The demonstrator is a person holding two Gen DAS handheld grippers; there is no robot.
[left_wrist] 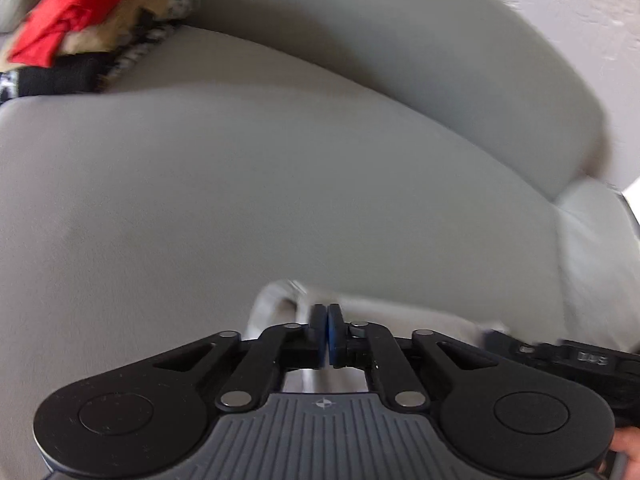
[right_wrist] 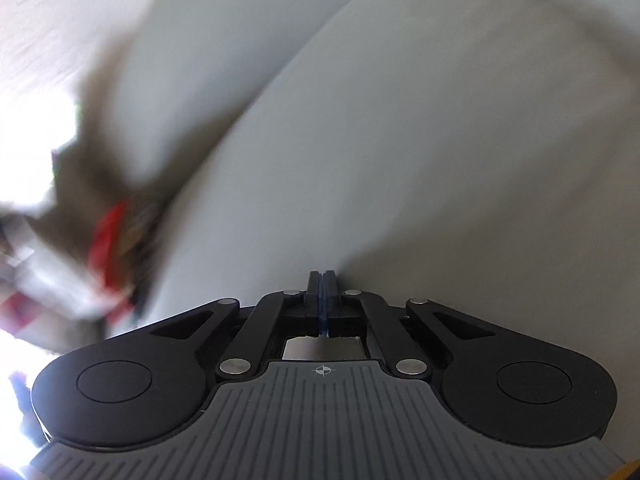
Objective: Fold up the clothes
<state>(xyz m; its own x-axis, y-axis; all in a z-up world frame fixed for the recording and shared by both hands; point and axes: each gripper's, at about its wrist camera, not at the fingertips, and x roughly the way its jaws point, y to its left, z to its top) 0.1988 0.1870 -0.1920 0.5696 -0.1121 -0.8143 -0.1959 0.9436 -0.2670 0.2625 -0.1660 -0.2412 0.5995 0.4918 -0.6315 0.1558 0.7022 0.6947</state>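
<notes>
My left gripper [left_wrist: 327, 320] points down at a grey sofa seat cushion [left_wrist: 280, 180], its pads pressed together. A pale grey garment [left_wrist: 276, 300], blurred, lies right under the fingertips and trails off to the right; a fold of it looks pinched between the pads. In the right wrist view my right gripper [right_wrist: 322, 280] is shut above the same grey cushion [right_wrist: 440, 160], with nothing visible between its pads. The black body of the right tool [left_wrist: 568, 360] shows at the lower right of the left wrist view, close beside the left gripper.
A heap of clothes [left_wrist: 92, 24], red, tan and black, lies at the cushion's far left against the backrest [left_wrist: 400, 40]; it shows blurred as a red smear [right_wrist: 106, 236]. A textured white wall [left_wrist: 592, 0] rises behind. A hand [left_wrist: 628, 452] shows at the lower right.
</notes>
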